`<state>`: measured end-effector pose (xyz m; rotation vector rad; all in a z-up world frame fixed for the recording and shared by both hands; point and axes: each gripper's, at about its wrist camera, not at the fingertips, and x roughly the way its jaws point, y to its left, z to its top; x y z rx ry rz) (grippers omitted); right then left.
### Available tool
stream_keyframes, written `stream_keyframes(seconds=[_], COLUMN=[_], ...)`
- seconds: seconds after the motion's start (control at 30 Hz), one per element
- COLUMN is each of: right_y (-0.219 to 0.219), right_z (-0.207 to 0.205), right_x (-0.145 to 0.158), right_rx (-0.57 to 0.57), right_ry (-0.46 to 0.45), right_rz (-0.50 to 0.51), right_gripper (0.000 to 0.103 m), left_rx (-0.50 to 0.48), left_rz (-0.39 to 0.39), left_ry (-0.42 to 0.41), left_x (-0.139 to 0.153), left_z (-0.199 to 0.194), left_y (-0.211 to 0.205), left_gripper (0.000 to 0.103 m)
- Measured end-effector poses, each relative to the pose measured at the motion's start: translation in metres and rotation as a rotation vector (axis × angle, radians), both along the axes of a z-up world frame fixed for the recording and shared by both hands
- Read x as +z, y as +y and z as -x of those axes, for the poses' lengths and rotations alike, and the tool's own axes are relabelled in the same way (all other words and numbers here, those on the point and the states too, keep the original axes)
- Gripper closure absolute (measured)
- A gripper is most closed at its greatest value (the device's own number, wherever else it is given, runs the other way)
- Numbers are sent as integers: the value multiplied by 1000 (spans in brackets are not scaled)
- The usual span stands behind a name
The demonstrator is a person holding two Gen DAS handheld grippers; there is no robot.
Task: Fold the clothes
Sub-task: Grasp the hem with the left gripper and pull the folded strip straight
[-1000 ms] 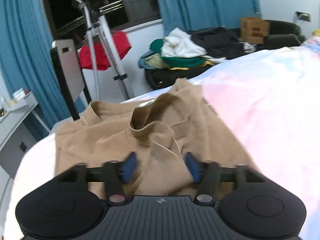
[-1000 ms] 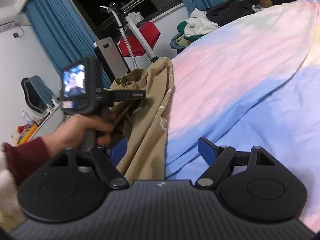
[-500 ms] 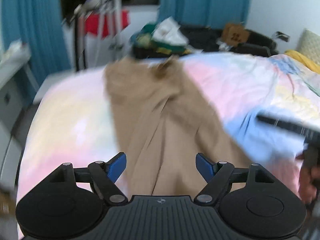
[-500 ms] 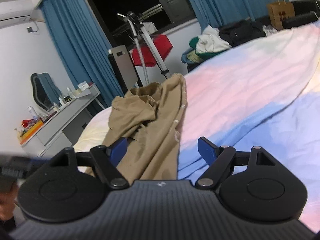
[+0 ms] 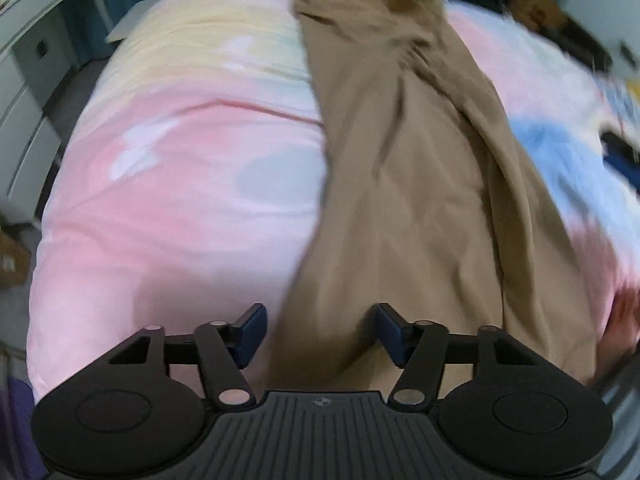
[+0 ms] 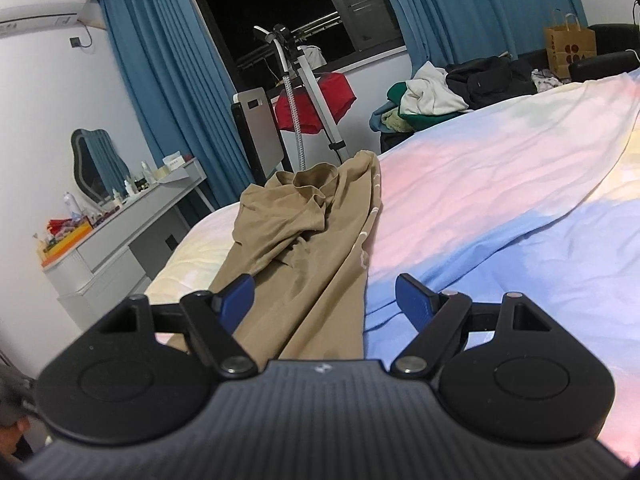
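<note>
1. Two grippers, both with jaws spread wide and nothing between them: the left gripper (image 5: 318, 334) hangs over the near end of the tan garment (image 5: 404, 184), the right gripper (image 6: 324, 302) sits low over the same cloth's near end.
2. Writing: the brown paper bag (image 6: 568, 50) by the far wall carries red dots and dark print, too small to read.
3. Edges: the garment runs as a long rumpled strip from the bed's near edge up to its far edge, collar end bunched at the far end. Bare pastel bedspread (image 5: 180, 168) lies open to its left, and more of it to its right in the right wrist view.
4. Room: blue curtains (image 6: 168, 92), a dark window, a grey dresser (image 6: 132, 240) cluttered with bottles beside the bed's left edge, a heap of clothes (image 6: 436, 92) beyond the far edge. The left view is motion-blurred.
</note>
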<state>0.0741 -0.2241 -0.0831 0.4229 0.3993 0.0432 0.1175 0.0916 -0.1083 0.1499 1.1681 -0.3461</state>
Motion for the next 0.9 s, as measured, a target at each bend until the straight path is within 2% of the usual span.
stream_keyframes(seconds=[0.03,0.07,0.17,0.23,0.33,0.47,0.57,0.7,0.8,0.9], right_y=[-1,-3,-8,-12,-16,-21,-22,-23,-26,-27], right_z=[0,-1,-2,-1,0,-1,-2,-1,1,1], right_x=[-1,-2,-6,-7,-7,-8,-10,-11,-11,-11], right_rx=[-1,-3,-12,-23,-50,-66,-68,-64,-64,-62], right_ry=[4,9,20,22,21,21,28,31,29,29], right_rz=[-6,-18,-56,-76,-82,-112,-131,-145,-159,-179], right_gripper=[23,23,23,23,23,23,23,23,23,23], left_rx=[-15,-28,-57,-86,-168,-238,-305,-385,-413,-473], left_rz=[-20,-40,-145,-217,-331,-369,-388,-390,-395,-369], left_ry=[-1,-1,-48,-106,-233,-345,-374,-298,-243,-245], left_x=[0,-1,0,9,31,58,55,27,5,4], left_z=[3,6,18,31,61,96,114,121,120,126], left_y=[-4,-8,-22,-35,-59,-93,-118,-137,-134,-124], left_gripper=[59,75,95,97,98,98,97,91,85,70])
